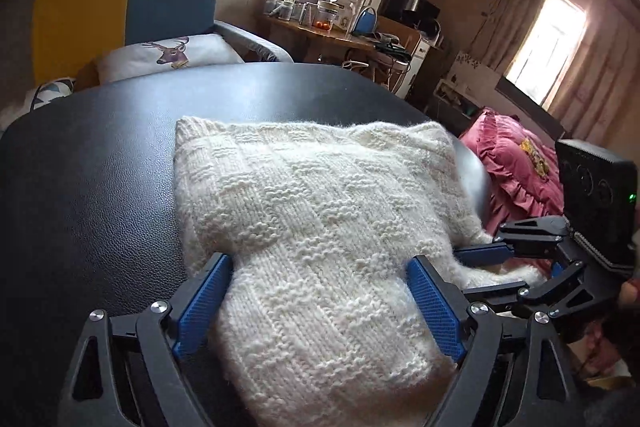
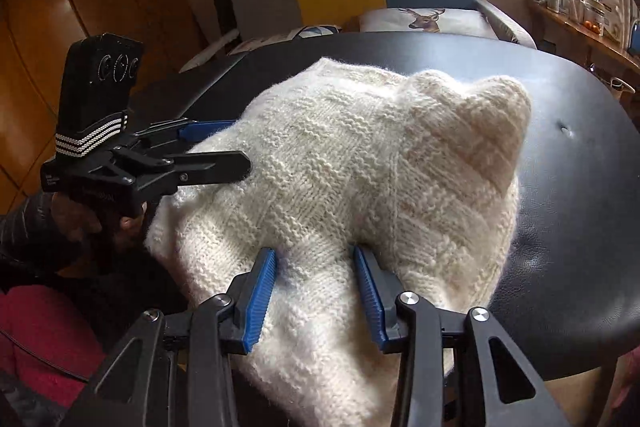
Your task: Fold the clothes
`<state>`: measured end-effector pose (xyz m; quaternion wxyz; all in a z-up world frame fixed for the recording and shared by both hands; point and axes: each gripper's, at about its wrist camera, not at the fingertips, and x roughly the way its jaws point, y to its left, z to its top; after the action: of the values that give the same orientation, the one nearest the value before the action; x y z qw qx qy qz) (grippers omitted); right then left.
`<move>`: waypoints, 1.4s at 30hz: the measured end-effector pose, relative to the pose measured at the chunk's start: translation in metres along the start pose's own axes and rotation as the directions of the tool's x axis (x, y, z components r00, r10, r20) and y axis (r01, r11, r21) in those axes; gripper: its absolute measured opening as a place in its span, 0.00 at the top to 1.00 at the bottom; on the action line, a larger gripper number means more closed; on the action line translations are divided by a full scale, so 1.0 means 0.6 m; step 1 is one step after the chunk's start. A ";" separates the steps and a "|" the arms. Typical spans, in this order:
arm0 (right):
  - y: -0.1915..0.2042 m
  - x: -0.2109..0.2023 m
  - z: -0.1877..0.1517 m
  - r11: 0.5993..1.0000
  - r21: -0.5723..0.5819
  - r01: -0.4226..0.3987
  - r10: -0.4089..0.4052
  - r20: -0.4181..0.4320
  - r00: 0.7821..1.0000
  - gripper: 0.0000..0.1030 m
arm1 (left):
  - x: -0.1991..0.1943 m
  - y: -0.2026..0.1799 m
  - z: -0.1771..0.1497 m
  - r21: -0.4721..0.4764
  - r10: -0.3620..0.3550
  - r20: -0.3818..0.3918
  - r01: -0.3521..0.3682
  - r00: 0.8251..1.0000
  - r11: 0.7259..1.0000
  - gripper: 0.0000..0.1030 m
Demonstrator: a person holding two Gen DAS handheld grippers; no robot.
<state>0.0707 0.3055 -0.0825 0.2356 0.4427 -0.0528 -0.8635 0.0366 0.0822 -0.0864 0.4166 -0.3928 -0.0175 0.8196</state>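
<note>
Only rightward: sweater's (image 2: 360,163) bunched peak

Right gripper (image 2: 316,263) jaws straddle, perhaps pinch, the white sweater (image 2: 360,155).

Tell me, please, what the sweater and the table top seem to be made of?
The sweater looks like chunky cream wool or a wool-like yarn: visible knit stitches, fuzzy halo. The table top looks like black leather or faux leather: pebbled grain, soft sheen.

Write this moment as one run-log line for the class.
left tool: open around sweater | right tool: open around sweater edge | sweater: bunched on black table
</note>
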 end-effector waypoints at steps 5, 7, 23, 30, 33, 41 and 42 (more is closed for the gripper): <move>-0.055 -0.070 0.005 0.955 0.252 -0.154 0.130 0.108 0.986 0.42 | -0.023 0.073 0.023 -0.238 -0.131 0.011 0.130 0.991 0.963 0.10; -0.085 -0.101 -0.005 0.919 0.348 -0.187 0.130 0.182 0.975 0.05 | -0.014 0.105 0.033 -0.333 -0.175 0.003 0.166 0.985 0.928 0.08; -0.150 0.021 -0.014 0.698 0.636 -0.329 0.315 0.139 0.939 0.00 | 0.085 0.099 0.055 -0.390 -0.277 -0.217 0.177 0.936 0.904 0.01; -0.120 -0.004 -0.049 0.742 0.554 -0.377 0.313 0.211 0.926 0.01 | 0.072 0.097 0.040 -0.333 -0.286 -0.179 0.216 0.941 0.918 0.01; -0.086 -0.002 -0.040 0.820 0.483 -0.307 0.277 0.133 0.952 0.00 | 0.072 0.092 0.042 -0.299 -0.269 -0.220 0.197 0.938 0.934 0.01; -0.068 -0.008 -0.045 0.836 0.506 -0.214 0.201 0.081 0.976 0.42 | 0.046 0.057 0.032 -0.238 -0.222 -0.181 0.176 0.958 0.955 0.51; -0.065 -0.010 -0.048 0.839 0.504 -0.203 0.187 0.083 0.979 0.44 | 0.042 0.051 0.032 -0.223 -0.209 -0.168 0.170 0.963 0.960 0.52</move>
<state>0.0825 0.3459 -0.1069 0.1958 0.4685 -0.3276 -0.7968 -0.0049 0.0858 -0.1001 0.4503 -0.5068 -0.1004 0.7282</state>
